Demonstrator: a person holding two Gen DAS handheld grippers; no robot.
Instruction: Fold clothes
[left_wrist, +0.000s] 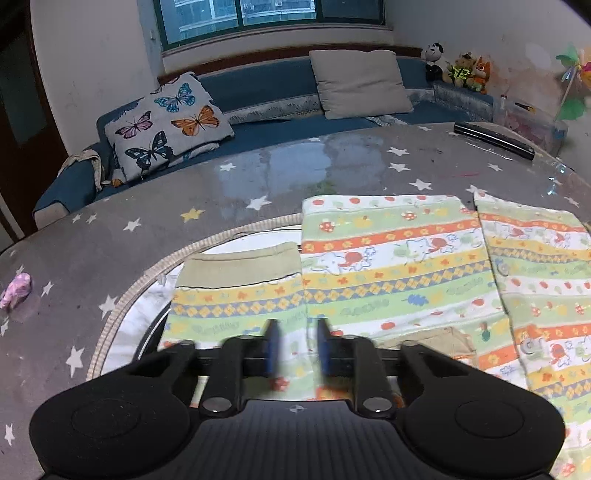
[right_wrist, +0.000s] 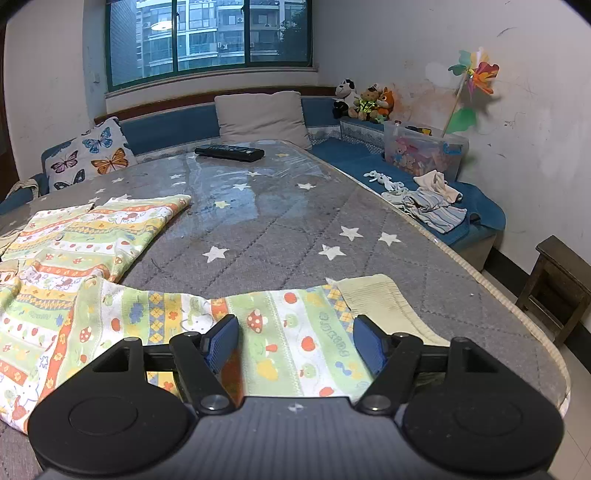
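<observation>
Your left claw (left_wrist: 295, 347) sits half-closed over the shirt (left_wrist: 388, 258), pinching nothing; right claw (right_wrist: 295, 341) is spread astride the sleeve (right_wrist: 288, 332), ready to grab for folding.
</observation>
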